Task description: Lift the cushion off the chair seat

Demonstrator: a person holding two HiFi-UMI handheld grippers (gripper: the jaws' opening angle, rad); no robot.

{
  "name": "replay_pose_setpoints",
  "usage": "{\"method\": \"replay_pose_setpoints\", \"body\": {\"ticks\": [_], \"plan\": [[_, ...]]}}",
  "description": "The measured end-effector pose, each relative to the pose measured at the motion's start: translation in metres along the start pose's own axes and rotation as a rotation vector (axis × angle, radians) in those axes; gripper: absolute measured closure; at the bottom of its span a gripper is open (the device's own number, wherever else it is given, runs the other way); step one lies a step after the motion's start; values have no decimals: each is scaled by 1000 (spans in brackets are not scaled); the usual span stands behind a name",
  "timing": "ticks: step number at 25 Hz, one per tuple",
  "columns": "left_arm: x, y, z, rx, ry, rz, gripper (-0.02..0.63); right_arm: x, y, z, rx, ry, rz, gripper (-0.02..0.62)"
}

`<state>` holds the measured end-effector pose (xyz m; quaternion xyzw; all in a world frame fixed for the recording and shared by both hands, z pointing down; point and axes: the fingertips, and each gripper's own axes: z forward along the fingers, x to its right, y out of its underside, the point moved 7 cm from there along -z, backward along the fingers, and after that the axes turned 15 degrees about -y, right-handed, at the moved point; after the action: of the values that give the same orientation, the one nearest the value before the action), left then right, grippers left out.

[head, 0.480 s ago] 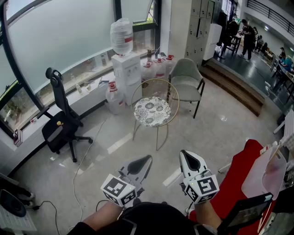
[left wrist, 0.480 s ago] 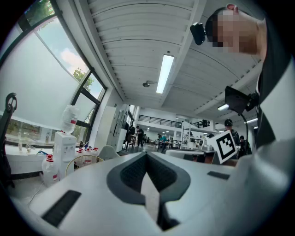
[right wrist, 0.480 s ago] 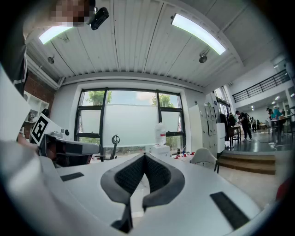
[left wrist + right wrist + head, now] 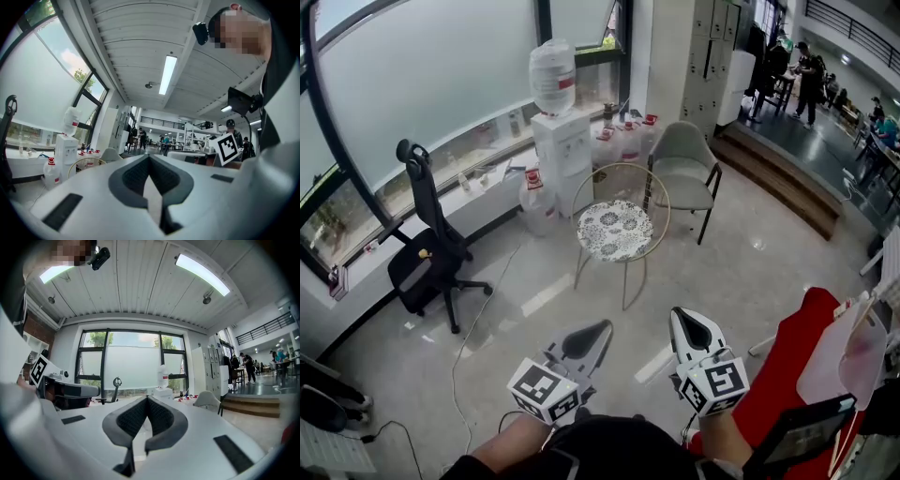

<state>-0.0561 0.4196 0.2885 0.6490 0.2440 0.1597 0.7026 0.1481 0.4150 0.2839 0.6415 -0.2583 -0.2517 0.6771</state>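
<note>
A round cushion [image 4: 615, 230] with a black and white floral print lies on the seat of a gold wire-frame chair [image 4: 661, 202] in the middle of the floor, seen in the head view. Both grippers are held low and close to the person, well short of the chair. My left gripper [image 4: 602, 327] has its jaws together with nothing between them. My right gripper [image 4: 678, 316] is likewise shut and empty. In the left gripper view the chair's gold rim [image 4: 75, 165] shows small at the far left.
A grey armchair [image 4: 683, 167] stands just behind the wire chair. A water dispenser [image 4: 561, 142] with spare bottles is to its left, a black office chair [image 4: 424, 251] further left. A red seat [image 4: 787, 375] is at my right. A cable [image 4: 478, 319] trails across the floor.
The view has shifted slightly, so the chair and cushion sit a touch further right in the picture. Both grippers stay shut and in much the same place.
</note>
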Motion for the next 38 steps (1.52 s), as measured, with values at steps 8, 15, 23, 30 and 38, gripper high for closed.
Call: {"method": "replay_pose_setpoints", "body": {"ticks": [8, 15, 23, 30, 38], "plan": [[-21, -1, -4, 7, -12, 3, 598, -8, -1, 16, 26, 30, -5, 588], [-50, -4, -13, 20, 0, -12, 598, -24, -4, 39, 38, 41, -6, 588], [-87, 2, -26, 28, 31, -8, 598, -48, 11, 65, 21, 74, 5, 588], [-110, 2, -17, 25, 12, -30, 598, -45, 9, 94, 6, 44, -10, 588], [-133, -9, 31, 19, -16, 2, 598, 0, 5, 140, 25, 0, -8, 588]]}}
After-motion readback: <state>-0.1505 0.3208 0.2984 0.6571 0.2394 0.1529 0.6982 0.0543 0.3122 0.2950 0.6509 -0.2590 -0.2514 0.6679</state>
